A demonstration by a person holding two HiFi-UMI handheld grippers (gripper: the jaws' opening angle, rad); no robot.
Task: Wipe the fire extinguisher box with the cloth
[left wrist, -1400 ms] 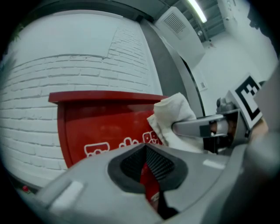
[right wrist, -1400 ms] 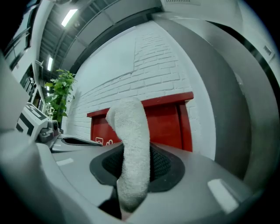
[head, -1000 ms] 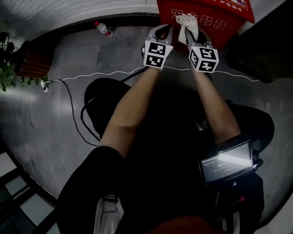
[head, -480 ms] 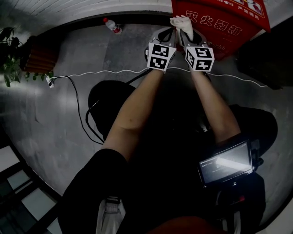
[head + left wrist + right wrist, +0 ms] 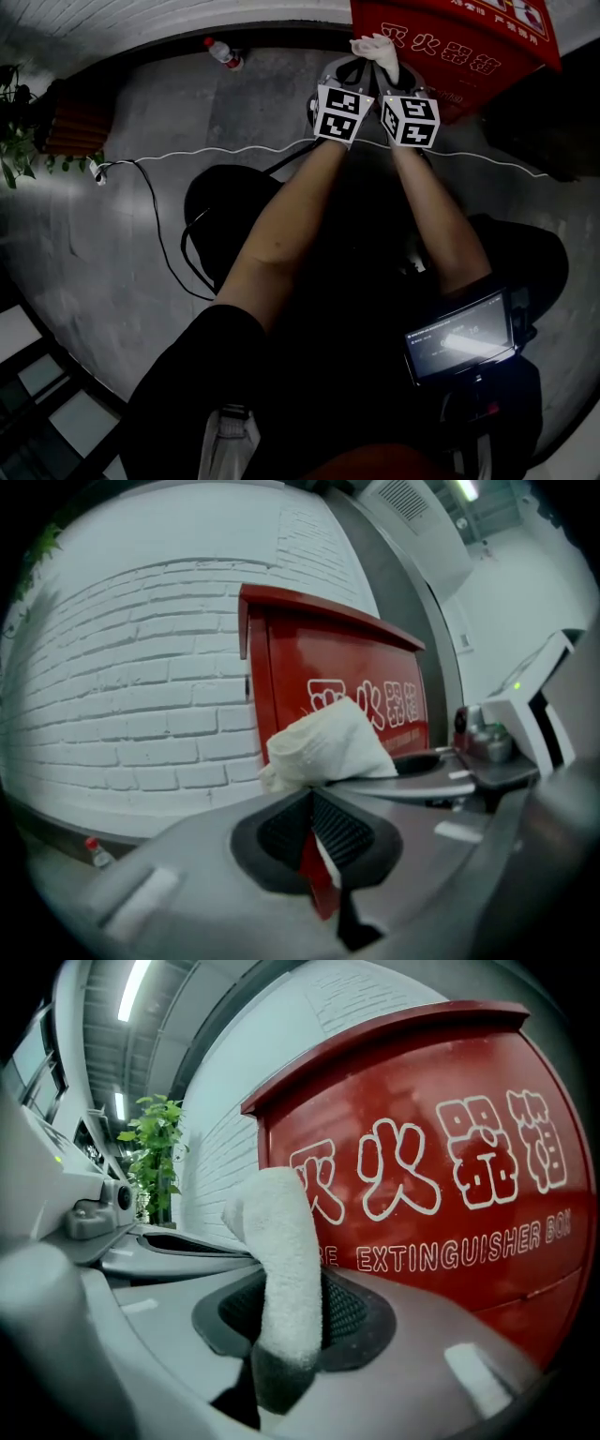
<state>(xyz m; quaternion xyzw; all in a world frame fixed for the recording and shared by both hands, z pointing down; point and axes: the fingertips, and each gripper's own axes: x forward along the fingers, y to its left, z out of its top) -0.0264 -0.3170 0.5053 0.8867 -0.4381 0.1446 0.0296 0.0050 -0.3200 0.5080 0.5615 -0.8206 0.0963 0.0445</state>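
Observation:
The red fire extinguisher box [image 5: 450,37] stands against the wall at the top right; its front with white lettering fills the right gripper view [image 5: 450,1176]. My right gripper [image 5: 382,73] is shut on the white cloth [image 5: 375,47], which sticks up between its pads [image 5: 281,1260] just in front of the box's left part. My left gripper [image 5: 354,64] sits close beside the right one. Its jaws meet at the tips [image 5: 312,799] right under the cloth [image 5: 323,747]. I cannot tell whether they touch the cloth. The box's left edge [image 5: 258,667] rises behind.
A white brick wall [image 5: 141,686] runs behind the box. A plastic bottle [image 5: 223,54] lies at the wall's foot. A potted plant [image 5: 14,141] stands far left, and a white cable [image 5: 187,155] crosses the grey floor. A lit screen [image 5: 459,333] hangs at my waist.
The left gripper has moved right until its marker cube is next to the right one, tips at the cloth. The right gripper still holds the cloth before the box.

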